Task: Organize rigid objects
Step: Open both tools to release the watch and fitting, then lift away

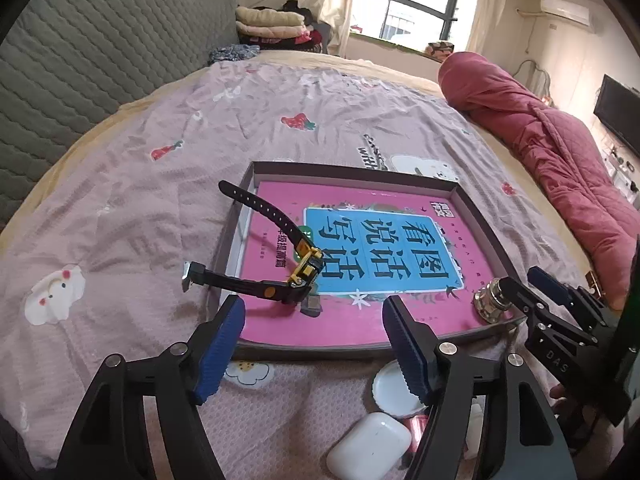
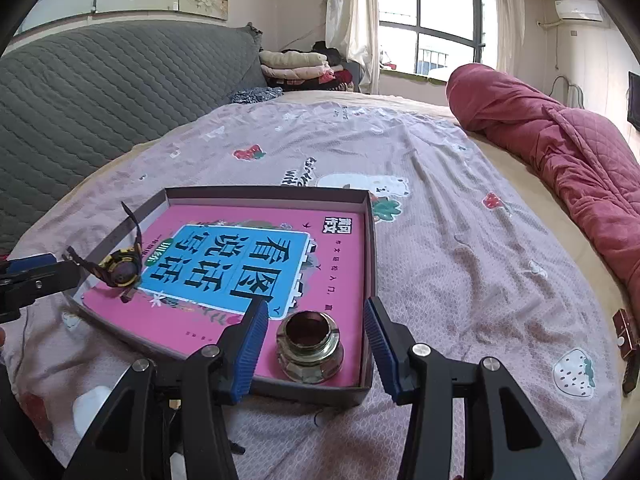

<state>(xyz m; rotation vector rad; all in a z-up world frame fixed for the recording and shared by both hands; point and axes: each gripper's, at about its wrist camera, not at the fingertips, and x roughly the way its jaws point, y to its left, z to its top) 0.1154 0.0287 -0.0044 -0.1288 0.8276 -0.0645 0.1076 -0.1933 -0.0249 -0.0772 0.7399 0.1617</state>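
My left claw (image 1: 314, 344) is hanging spread over the tray (image 1: 476, 204), the watch (image 1: 306, 270) lying free inside; my right claw (image 2: 316, 344) is gaping around the metal fitting (image 2: 310, 346), not pinching it. My fingers are hiding a white case (image 1: 368, 446).

Watch (image 1: 306, 270) and metal nut (image 2: 311, 347) inside tray (image 2: 370, 240)

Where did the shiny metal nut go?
The shiny metal nut sits in the shallow box's near right corner, on the pink book, between the right gripper's open blue fingers.
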